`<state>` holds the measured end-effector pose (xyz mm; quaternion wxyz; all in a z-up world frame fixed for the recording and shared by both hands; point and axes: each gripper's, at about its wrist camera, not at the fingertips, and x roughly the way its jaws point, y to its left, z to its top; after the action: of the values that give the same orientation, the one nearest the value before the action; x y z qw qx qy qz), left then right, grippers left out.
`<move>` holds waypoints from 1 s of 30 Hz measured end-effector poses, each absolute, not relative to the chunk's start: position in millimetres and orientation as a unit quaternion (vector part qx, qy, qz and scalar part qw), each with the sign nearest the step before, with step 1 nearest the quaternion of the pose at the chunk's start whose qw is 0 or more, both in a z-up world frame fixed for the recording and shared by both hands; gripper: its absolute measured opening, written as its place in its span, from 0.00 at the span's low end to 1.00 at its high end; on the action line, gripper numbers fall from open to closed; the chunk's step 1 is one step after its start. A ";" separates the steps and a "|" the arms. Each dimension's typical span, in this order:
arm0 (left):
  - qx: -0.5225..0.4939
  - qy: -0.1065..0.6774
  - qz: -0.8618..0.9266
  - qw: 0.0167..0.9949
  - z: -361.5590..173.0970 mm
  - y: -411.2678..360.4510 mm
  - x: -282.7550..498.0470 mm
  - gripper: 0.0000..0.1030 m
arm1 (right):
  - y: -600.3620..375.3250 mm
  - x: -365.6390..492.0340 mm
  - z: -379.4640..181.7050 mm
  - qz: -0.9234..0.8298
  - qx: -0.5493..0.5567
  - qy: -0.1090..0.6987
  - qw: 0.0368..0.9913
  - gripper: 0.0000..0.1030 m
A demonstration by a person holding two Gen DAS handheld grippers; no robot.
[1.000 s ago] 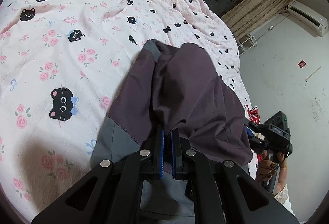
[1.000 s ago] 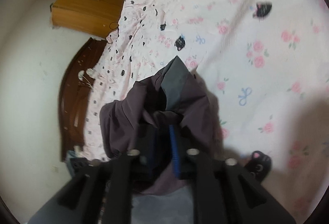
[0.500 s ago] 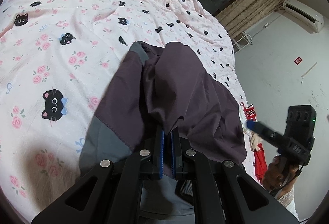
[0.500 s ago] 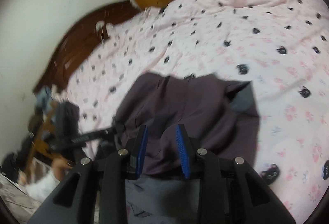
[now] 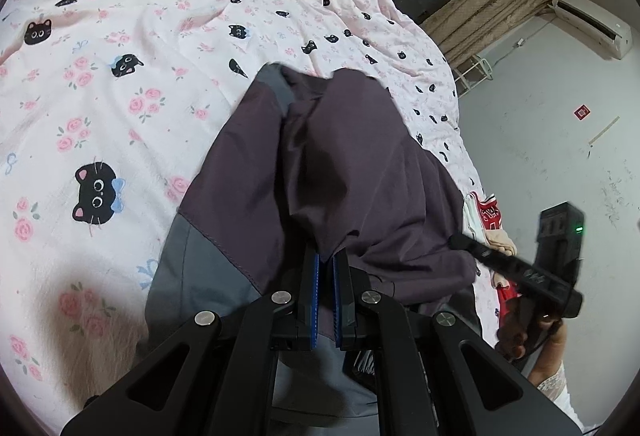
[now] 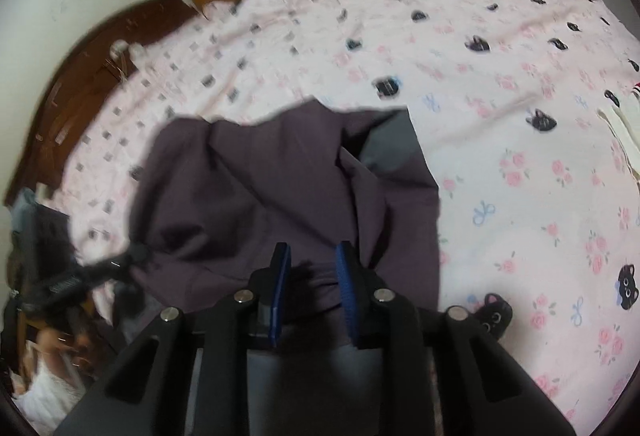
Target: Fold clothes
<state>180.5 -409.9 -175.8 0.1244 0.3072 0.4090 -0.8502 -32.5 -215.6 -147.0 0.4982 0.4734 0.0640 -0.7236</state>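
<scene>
Left gripper is clamped on the near edge of the dark purple garment with grey panels; the right gripper is closing, probably with bunched cloth between its pads, though that view's blurry. Beyond them the garment lies rumpled on the pink cat-print bedsheet, so folding has barely started, and a white and red garment waits past its far side.

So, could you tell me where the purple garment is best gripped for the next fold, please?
Take the far grey-trimmed corner of the purple garment, coming in from the open bedsheet side. That end is unheld and its edge is exposed, while the left claw pinches the near edge.
</scene>
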 end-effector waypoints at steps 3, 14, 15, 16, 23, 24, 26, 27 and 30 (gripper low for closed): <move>0.304 0.413 -0.850 0.122 -175.5 -411.4 181.1 0.04 | -211.0 -33.9 -128.5 -0.734 0.443 0.053 0.513 0.40; 0.304 0.421 -0.845 0.124 -179.4 -413.4 181.8 0.04 | -238.6 -6.6 -132.9 -0.745 0.391 0.166 0.514 0.53; 0.304 0.421 -0.845 0.124 -179.5 -413.4 181.6 0.04 | -241.0 0.5 -137.8 -0.748 0.382 0.191 0.508 0.53; 0.304 0.421 -0.845 0.124 -179.6 -413.3 181.4 0.04 | -240.0 10.7 -139.8 -0.758 0.359 0.212 0.501 0.53; 0.302 0.416 -0.848 0.128 -176.2 -412.3 180.3 0.04 | -218.8 57.9 -109.3 -0.785 0.241 0.207 0.531 0.53; 0.302 0.415 -0.849 0.129 -175.9 -412.1 180.2 0.04 | -220.5 60.6 -107.2 -0.773 0.248 0.202 0.548 0.53; 0.302 0.414 -0.849 0.131 -175.4 -411.7 180.4 0.04 | -224.7 64.7 -105.2 -0.748 0.266 0.192 0.577 0.53; 0.302 0.414 -0.848 0.132 -175.1 -411.7 180.9 0.04 | -227.3 66.7 -107.1 -0.735 0.277 0.187 0.590 0.53; 0.302 0.414 -0.848 0.136 -174.6 -412.7 181.6 0.05 | -235.0 74.6 -118.4 -0.690 0.318 0.175 0.626 0.53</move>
<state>181.6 -412.7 -174.6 0.1358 0.3023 0.4139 -0.8478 74.6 -235.0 -118.4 0.6265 0.3178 0.1754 -0.6897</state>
